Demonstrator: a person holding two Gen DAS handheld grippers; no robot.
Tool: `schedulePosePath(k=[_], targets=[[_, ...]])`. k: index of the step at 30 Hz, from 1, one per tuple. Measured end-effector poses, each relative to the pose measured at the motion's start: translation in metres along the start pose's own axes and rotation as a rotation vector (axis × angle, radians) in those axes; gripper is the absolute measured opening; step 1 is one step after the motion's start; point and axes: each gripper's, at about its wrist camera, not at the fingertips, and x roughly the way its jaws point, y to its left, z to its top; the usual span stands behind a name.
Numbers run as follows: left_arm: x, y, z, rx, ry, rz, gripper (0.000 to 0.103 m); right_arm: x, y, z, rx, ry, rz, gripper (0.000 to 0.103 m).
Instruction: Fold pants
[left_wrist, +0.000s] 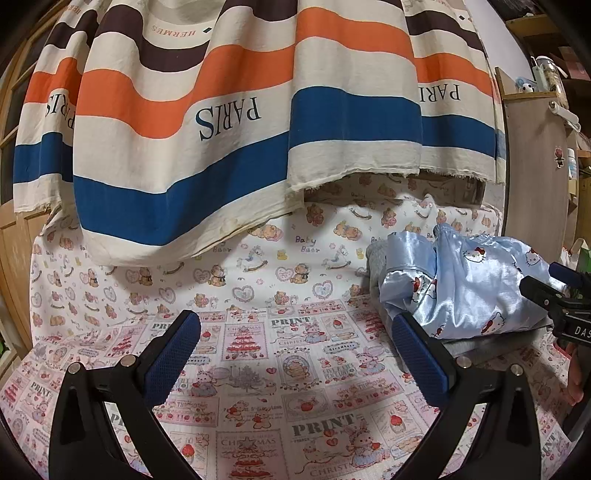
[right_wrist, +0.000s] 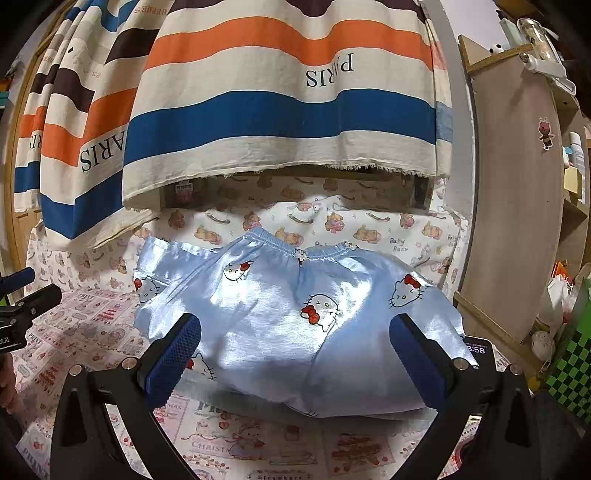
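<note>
The pants (right_wrist: 295, 314), of glossy pale-blue satin printed with white cat faces and red bows, are seen bunched in a rumpled heap on a cartoon-printed cotton sheet (left_wrist: 258, 369), the gathered elastic waistband turned away. The right gripper (right_wrist: 295, 354) is held with its blue textured fingers (right_wrist: 173, 354) spread wide on either side of the heap's near edge. The left gripper (left_wrist: 295, 354) is likewise spread, over bare sheet, with nothing pinched; the pants (left_wrist: 469, 284) lie to its right. A striped cloth (left_wrist: 221, 110) lettered "PARIS" is hung behind. Only in the right wrist view is a phone (right_wrist: 480, 350) seen.
</note>
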Motion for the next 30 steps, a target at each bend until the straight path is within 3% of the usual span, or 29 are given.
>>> schedulePosePath(k=[30], targets=[[0.0016,-0.0005,-0.0012,0.001,0.011,-0.003,0.103,0.0012,-0.0005,-0.0001,0.002,0.004,-0.004,0.103]])
